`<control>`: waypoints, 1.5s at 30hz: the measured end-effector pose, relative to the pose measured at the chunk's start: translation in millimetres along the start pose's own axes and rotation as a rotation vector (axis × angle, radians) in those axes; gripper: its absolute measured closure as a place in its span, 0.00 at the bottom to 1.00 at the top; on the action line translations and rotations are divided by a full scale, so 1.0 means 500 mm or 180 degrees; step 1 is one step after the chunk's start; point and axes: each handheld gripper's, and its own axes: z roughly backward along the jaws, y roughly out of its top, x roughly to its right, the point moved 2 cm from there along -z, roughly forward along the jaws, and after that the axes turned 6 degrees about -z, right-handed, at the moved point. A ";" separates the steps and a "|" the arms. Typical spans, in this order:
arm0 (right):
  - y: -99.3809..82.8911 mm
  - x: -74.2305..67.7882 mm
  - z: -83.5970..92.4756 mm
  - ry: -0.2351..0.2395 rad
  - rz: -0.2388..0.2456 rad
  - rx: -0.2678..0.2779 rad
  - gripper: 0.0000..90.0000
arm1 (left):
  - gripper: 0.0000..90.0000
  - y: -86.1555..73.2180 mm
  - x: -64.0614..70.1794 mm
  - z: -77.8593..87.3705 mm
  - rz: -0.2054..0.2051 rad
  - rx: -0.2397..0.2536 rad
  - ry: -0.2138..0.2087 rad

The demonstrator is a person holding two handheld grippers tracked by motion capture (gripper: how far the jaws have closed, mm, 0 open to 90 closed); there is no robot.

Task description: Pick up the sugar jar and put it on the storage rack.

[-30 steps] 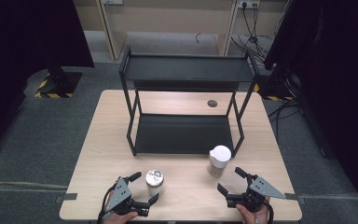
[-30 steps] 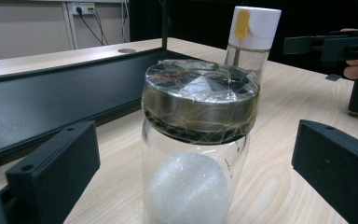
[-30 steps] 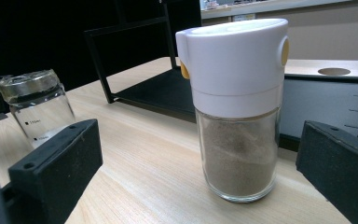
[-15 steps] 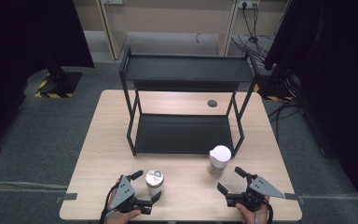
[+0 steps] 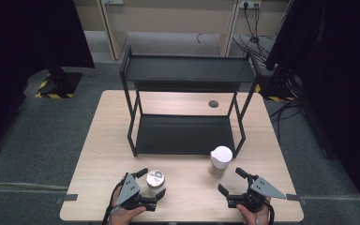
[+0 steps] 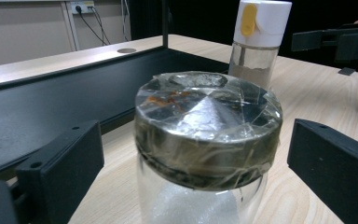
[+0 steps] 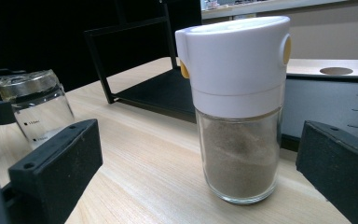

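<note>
Left gripper (image 5: 153,184) closing around glass jar (image 5: 155,178) — pads apart.

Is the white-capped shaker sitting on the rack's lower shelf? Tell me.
No, the white-capped shaker stands on the table, just in front of the rack.

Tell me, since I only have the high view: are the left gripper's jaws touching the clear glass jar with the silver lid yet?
Observer: No. The left gripper has just been closing its jaws, but the clear glass jar with the foil-taped metal lid stands between them with a gap on each side.
Operator: Anything inside it?
Observer: White grains show below the lid.
Operator: And the other container?
Observer: The clear glass shaker with the white plastic cap holds grey-brown powder.
</note>
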 end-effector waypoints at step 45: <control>-0.003 0.003 0.003 0.0034 -0.0017 0.0068 0.01 | 0.35 0.015 -0.007 -0.017 0.0051 -0.0122 0.0059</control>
